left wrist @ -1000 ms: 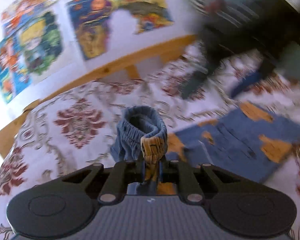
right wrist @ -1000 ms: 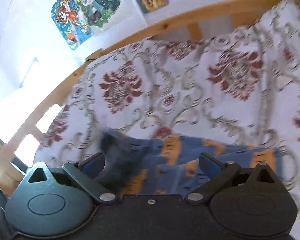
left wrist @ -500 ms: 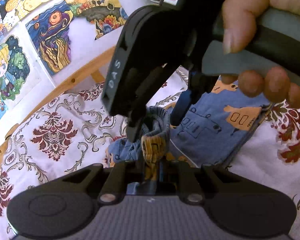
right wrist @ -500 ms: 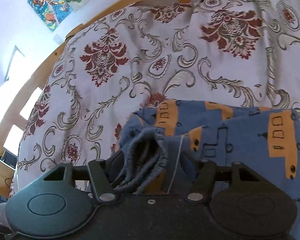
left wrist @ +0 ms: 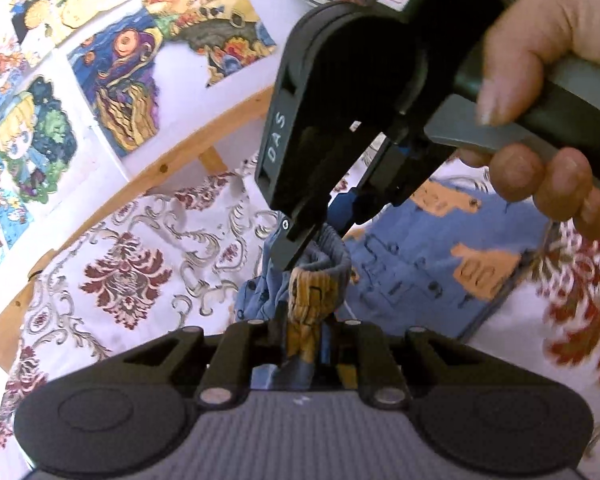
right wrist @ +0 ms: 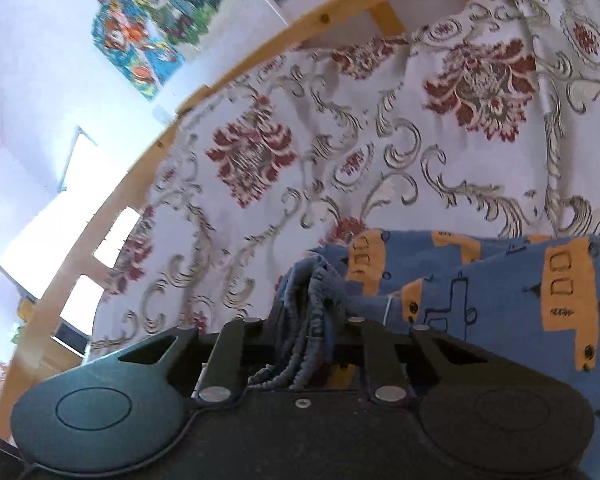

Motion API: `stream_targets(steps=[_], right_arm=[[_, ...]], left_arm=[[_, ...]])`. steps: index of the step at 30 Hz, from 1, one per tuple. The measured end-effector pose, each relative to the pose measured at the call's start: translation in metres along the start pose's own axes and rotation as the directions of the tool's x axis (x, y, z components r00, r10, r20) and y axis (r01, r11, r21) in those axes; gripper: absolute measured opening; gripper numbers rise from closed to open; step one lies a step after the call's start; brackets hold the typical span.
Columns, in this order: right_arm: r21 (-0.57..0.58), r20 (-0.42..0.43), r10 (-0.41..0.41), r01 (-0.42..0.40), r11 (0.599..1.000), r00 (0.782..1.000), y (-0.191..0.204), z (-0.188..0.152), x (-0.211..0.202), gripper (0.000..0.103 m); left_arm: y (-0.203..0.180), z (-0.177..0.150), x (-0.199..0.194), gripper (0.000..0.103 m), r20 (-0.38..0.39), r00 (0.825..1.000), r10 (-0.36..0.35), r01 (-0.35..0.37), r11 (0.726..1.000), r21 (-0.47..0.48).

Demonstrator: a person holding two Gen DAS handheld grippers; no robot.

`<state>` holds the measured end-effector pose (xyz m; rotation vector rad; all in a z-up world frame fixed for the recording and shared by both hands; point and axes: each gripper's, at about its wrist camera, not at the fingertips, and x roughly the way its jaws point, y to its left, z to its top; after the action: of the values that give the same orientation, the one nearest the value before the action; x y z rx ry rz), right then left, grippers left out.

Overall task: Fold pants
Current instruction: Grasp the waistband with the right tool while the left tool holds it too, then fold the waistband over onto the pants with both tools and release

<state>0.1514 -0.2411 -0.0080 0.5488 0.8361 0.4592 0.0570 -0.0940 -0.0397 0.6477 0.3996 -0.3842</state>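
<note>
The blue pants with orange bus prints lie on the patterned bedspread. My left gripper is shut on the bunched elastic waistband. In the left wrist view the right gripper, held by a hand, comes down from above onto the same waistband. In the right wrist view my right gripper is shut on the gathered waistband, and the rest of the pants spreads to the right.
A wooden bed rail runs along the far edge of the bedspread, also seen as a rail in the right wrist view. Colourful pictures hang on the white wall behind. A bright window is at the left.
The right gripper came in from the far right onto the waistband beside my left gripper and closed on it. The left gripper kept its hold throughout.
</note>
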Motion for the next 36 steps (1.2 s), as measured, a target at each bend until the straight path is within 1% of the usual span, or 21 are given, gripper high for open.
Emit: stream_targets(steps=[5,9,13,17,22,24,26,28,29,30,31,32,33,34,35,36], right_arm=[[-0.042,0.007,0.017,-0.016,0.999,1.0,-0.013,0.011,-0.026,0.019],[-0.08,-0.005,0.004,-0.004,0.997,1.0,-0.031,0.017,-0.04,0.019],[-0.095,0.015,-0.019,0.021,0.995,1.0,-0.05,0.019,-0.056,0.019],[-0.069,0.041,-0.045,0.048,0.996,0.998,-0.078,0.016,-0.071,0.019],[-0.009,0.081,-0.07,0.071,0.997,0.994,-0.109,0.006,-0.081,0.019],[-0.017,0.074,-0.098,0.1,0.995,0.992,-0.116,0.004,-0.081,0.019],[-0.005,0.071,-0.109,0.11,0.994,0.991,-0.122,0.003,-0.078,0.019],[0.003,0.063,-0.119,0.119,0.993,0.991,-0.127,0.001,-0.076,0.022],[-0.004,0.057,-0.134,0.135,0.991,0.989,-0.128,0.0,-0.075,0.029],[-0.012,0.056,-0.157,0.158,0.987,0.986,-0.128,-0.001,-0.074,0.035],[-0.017,0.056,-0.178,0.179,0.984,0.982,-0.129,-0.002,-0.075,0.037],[-0.022,0.058,-0.201,0.202,0.979,0.978,-0.13,-0.004,-0.076,0.041],[-0.025,0.059,-0.227,0.228,0.973,0.972,-0.131,-0.006,-0.077,0.049],[-0.027,0.056,-0.248,0.25,0.968,0.967,-0.133,-0.009,-0.078,0.053],[-0.029,0.056,-0.275,0.277,0.961,0.96,-0.133,-0.012,-0.079,0.06],[-0.032,0.06,-0.303,0.305,0.952,0.951,-0.133,-0.015,-0.081,0.064]], left_arm=[[-0.021,0.027,-0.006,0.017,0.001,0.999,0.043,-0.043,0.999,-0.016],[-0.038,0.046,0.0,0.017,-0.017,0.999,0.043,-0.044,0.998,-0.041],[-0.056,0.064,0.008,0.017,-0.032,0.999,0.021,-0.023,0.997,-0.071],[-0.075,0.078,0.018,0.018,-0.029,0.999,-0.018,0.016,0.996,-0.083],[-0.096,0.084,0.032,0.019,-0.029,0.998,-0.064,0.062,0.996,-0.064],[-0.102,0.085,0.037,0.02,-0.035,0.995,-0.091,0.089,0.994,-0.064],[-0.107,0.084,0.042,0.021,-0.042,0.993,-0.108,0.105,0.992,-0.068],[-0.11,0.082,0.046,0.022,-0.046,0.992,-0.121,0.118,0.99,-0.074],[-0.11,0.08,0.048,0.028,-0.049,0.99,-0.131,0.127,0.989,-0.076],[-0.11,0.079,0.049,0.039,-0.054,0.988,-0.144,0.139,0.987,-0.078],[-0.109,0.077,0.05,0.047,-0.061,0.985,-0.164,0.159,0.984,-0.08],[-0.106,0.074,0.048,0.063,-0.058,0.981,-0.185,0.18,0.98,-0.087],[-0.102,0.072,0.044,0.073,-0.042,0.977,-0.209,0.204,0.974,-0.1],[-0.096,0.069,0.04,0.077,-0.022,0.972,-0.235,0.231,0.965,-0.121],[-0.088,0.066,0.033,0.084,0.002,0.962,-0.271,0.269,0.952,-0.147],[-0.077,0.062,0.026,0.091,0.028,0.948,-0.316,0.315,0.932,-0.177]])
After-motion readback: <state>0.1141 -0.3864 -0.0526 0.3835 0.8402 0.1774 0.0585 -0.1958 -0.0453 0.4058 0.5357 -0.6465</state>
